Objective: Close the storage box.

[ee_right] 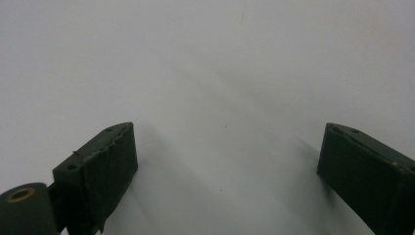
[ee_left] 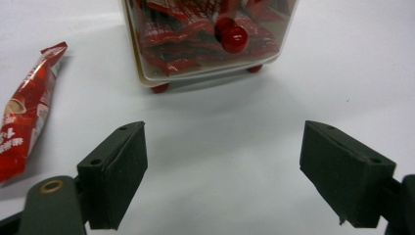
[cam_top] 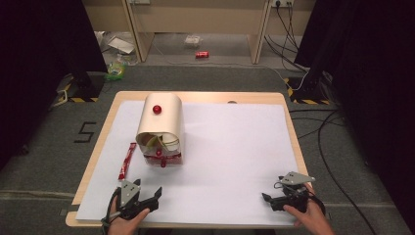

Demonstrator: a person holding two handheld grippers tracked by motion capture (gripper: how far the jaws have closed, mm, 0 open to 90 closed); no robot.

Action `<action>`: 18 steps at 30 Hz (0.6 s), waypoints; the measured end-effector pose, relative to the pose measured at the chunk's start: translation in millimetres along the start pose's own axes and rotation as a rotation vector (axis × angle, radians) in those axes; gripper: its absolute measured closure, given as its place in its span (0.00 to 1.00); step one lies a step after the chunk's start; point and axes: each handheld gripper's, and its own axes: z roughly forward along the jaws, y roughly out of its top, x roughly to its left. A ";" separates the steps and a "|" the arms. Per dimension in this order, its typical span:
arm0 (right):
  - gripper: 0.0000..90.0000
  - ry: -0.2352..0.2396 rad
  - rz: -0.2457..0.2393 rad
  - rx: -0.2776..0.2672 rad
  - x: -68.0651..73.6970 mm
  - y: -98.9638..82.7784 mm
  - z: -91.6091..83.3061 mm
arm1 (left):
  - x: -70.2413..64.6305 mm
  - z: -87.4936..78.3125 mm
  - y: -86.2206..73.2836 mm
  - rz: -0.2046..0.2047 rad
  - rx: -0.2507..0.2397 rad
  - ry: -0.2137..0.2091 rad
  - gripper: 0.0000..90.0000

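Observation:
A cream box (cam_top: 161,125) with a rounded roll-top lid stands on the white sheet at the table's left middle. It has a red knob (cam_top: 156,109) on top. Its clear front (ee_left: 210,39) shows several red packets behind another red knob (ee_left: 234,38), and the box rests on small red feet. One red snack packet (cam_top: 127,160) lies flat on the sheet just left of the box, seen again as the packet (ee_left: 27,112) in the left gripper view. My left gripper (cam_top: 147,188) (ee_left: 222,171) is open and empty, a short way in front of the box. My right gripper (cam_top: 272,190) (ee_right: 225,171) is open over bare sheet at the front right.
The white sheet (cam_top: 235,147) covers most of the wooden table (cam_top: 200,96). Cables (cam_top: 323,142) trail on the floor to the right. A red can (cam_top: 202,55) and litter lie on the floor beyond the table.

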 end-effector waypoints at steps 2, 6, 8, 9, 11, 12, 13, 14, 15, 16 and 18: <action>0.09 0.000 0.003 0.001 0.1 0.0 0.0 | -1.5 -1.1 -1.4 0.003 0.004 -0.004 0.19; 0.09 0.000 0.001 0.000 0.0 0.0 0.0 | -3.4 -3.0 -5.3 0.006 0.013 -0.007 0.19; 0.09 0.000 0.001 0.000 0.0 0.0 0.0 | -3.7 -3.9 -6.8 0.008 0.017 -0.006 0.19; 0.09 0.000 0.000 0.000 0.0 0.0 0.0 | -3.9 -4.4 -7.7 0.007 0.018 -0.005 0.19; 0.09 0.000 0.000 0.000 0.0 0.0 0.0 | -3.9 -5.7 -9.7 0.008 0.027 -0.007 0.19; 0.09 0.000 0.001 0.000 0.0 0.0 0.0 | -3.8 -6.0 -10.4 0.011 0.030 -0.007 0.19; 0.09 0.000 0.001 0.000 0.0 0.0 0.0 | -4.0 -6.4 -11.6 0.010 0.035 -0.007 0.19; 0.09 0.000 0.001 0.000 0.0 0.0 0.0 | -4.1 -6.8 -12.9 0.011 0.041 -0.008 0.19; 0.09 0.000 0.000 0.000 0.0 0.0 0.0 | -4.3 -8.1 -15.5 0.015 0.051 -0.008 0.19; 0.09 0.000 0.001 0.000 0.0 0.0 0.0 | -4.3 -8.1 -15.5 0.015 0.051 -0.008 0.19; 0.09 0.000 0.001 0.000 0.0 0.0 0.0 | -5.0 -9.4 -18.3 0.017 0.057 -0.005 0.19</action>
